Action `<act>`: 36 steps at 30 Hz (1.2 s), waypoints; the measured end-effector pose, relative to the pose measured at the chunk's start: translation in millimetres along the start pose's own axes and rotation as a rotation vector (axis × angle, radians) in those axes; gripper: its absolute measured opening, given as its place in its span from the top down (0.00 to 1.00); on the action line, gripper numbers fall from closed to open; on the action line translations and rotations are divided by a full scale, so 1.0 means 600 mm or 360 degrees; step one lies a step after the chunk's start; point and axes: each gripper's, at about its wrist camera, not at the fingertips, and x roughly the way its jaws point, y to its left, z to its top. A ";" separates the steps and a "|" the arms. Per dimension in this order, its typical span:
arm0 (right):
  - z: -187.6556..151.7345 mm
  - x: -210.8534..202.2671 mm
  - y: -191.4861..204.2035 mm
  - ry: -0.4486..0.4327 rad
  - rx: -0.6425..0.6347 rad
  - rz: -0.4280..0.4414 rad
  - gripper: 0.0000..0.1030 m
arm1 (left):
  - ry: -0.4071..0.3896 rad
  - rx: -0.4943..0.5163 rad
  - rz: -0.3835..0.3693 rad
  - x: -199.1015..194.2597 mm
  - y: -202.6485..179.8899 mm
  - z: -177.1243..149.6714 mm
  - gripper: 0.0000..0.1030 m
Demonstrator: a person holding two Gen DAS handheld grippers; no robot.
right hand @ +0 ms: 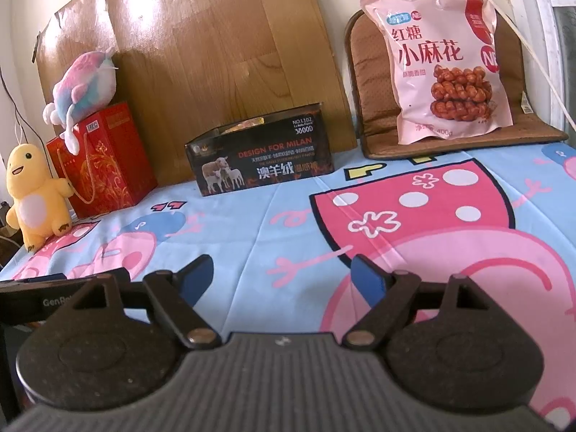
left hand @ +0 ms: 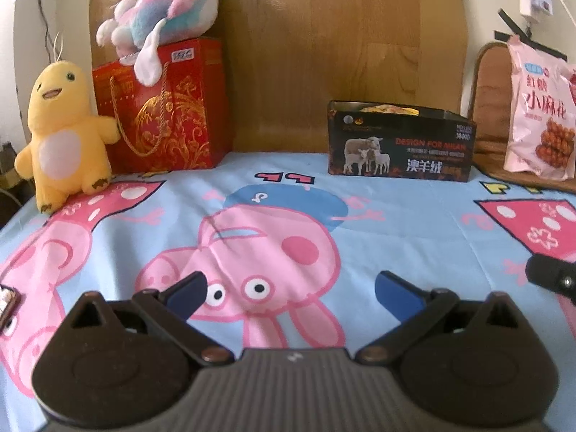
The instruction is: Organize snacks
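Observation:
A black open-topped box point(left hand: 399, 142) point(right hand: 261, 153) with sheep printed on its side stands at the back of the cartoon sheet, yellow snack packets showing inside it. A pink snack bag point(right hand: 444, 66) point(left hand: 538, 111) leans upright on a brown cushion at the back right. My left gripper point(left hand: 289, 293) hovers low over the sheet, open, nothing between its blue pads. My right gripper point(right hand: 282, 275) is also open and empty, well short of the box and the bag. At the far left edge of the left wrist view a small dark object point(left hand: 7, 300) peeks in.
A red gift bag point(left hand: 162, 108) point(right hand: 102, 160) with a pastel plush point(left hand: 162, 14) on top stands at the back left, a yellow plush point(left hand: 63, 133) point(right hand: 34, 198) beside it. A wooden board point(left hand: 324, 54) leans behind. The brown cushion point(right hand: 370, 108) sits right.

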 end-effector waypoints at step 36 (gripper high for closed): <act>0.001 -0.002 -0.001 -0.0004 0.0004 0.0003 0.15 | -0.0015 0.0183 0.0081 0.001 -0.025 -0.003 0.00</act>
